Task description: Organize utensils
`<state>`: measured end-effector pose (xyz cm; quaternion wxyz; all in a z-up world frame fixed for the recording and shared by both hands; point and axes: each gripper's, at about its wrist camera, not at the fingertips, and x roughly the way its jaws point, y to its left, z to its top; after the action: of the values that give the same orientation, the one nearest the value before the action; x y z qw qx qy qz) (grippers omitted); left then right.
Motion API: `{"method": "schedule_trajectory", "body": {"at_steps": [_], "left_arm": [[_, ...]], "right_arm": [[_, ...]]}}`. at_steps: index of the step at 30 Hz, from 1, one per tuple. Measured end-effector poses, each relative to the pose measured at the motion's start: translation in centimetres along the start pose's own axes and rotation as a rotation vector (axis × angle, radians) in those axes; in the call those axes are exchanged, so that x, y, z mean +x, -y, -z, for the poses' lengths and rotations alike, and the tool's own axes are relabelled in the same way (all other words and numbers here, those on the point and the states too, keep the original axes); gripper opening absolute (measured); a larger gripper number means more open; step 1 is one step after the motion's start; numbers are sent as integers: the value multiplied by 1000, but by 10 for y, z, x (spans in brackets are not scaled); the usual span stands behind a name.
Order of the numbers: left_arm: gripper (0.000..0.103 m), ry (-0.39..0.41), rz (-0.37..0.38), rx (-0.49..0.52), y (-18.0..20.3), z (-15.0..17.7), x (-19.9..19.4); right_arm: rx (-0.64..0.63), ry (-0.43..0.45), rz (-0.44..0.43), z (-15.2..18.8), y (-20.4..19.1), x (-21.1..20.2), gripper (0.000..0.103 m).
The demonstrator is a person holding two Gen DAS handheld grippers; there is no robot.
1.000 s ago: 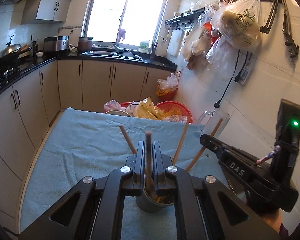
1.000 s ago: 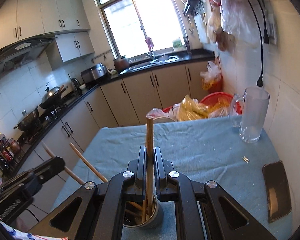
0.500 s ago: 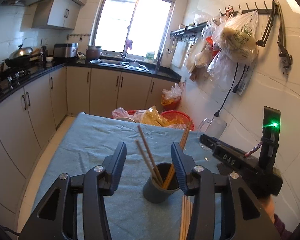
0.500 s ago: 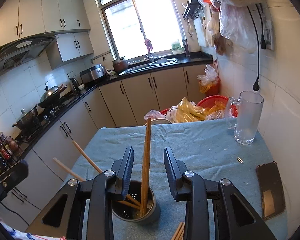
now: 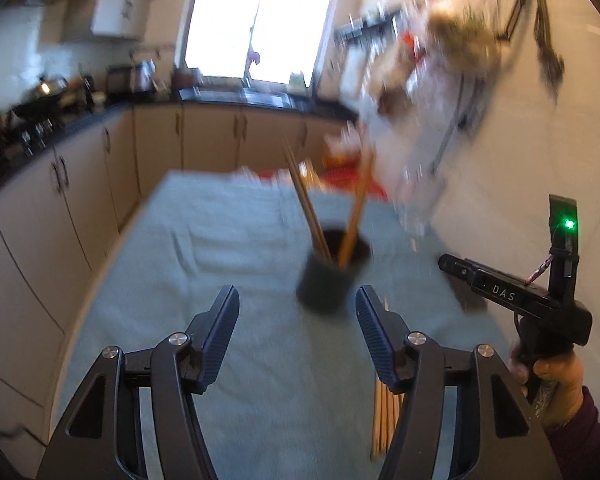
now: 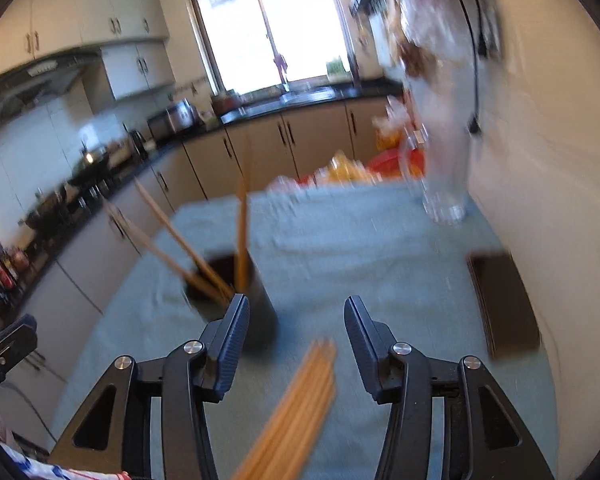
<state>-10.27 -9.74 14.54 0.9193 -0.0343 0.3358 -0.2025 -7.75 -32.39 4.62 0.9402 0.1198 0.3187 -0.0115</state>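
On the cloth, loose chopsticks (image 6: pixel 300 404) lie beside the cup (image 5: pixel 332 272); both grippers (image 5: pixel 296 324) (image 6: pixel 296 332) gape empty, so grabbing another pair probably comes next.

Motion blur smears the holder (image 5: pixel 331 276) and glass mug (image 6: pixel 444 200); loose chopsticks (image 6: pixel 296 412) run off the bottom edge.

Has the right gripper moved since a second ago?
Yes. The right gripper has opened and pulled back rightward from the cup, which now sits left of its jaws; the loose chopsticks lie between them.
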Motion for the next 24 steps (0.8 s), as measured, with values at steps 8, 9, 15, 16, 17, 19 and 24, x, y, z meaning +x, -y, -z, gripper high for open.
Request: {"method": "schedule_trajectory", "body": {"at_steps": [8,9,15,16,17,19,24], "left_arm": [[42,-254,125,185,55,53,70],[39,-277,146,195,60,57,77],[16,-386,205,191,83,69,128],[14,-402,203,198,86,71,135],[14,-409,201,204,89,72,140],[2,-425,193,222,94,75,149],[0,-419,142,213,89,72,153]], "right_arm": [[60,-170,13,81,44,17,53],[60,-176,12,86,47,17,53],[68,-198,-4,102,57,17,53],[69,-197,-7,104,58,16,53],[70,-196,-11,103,56,15,53],[72,-195,-18,104,55,14,53],[71,-201,-33,107,52,17,53]]}}
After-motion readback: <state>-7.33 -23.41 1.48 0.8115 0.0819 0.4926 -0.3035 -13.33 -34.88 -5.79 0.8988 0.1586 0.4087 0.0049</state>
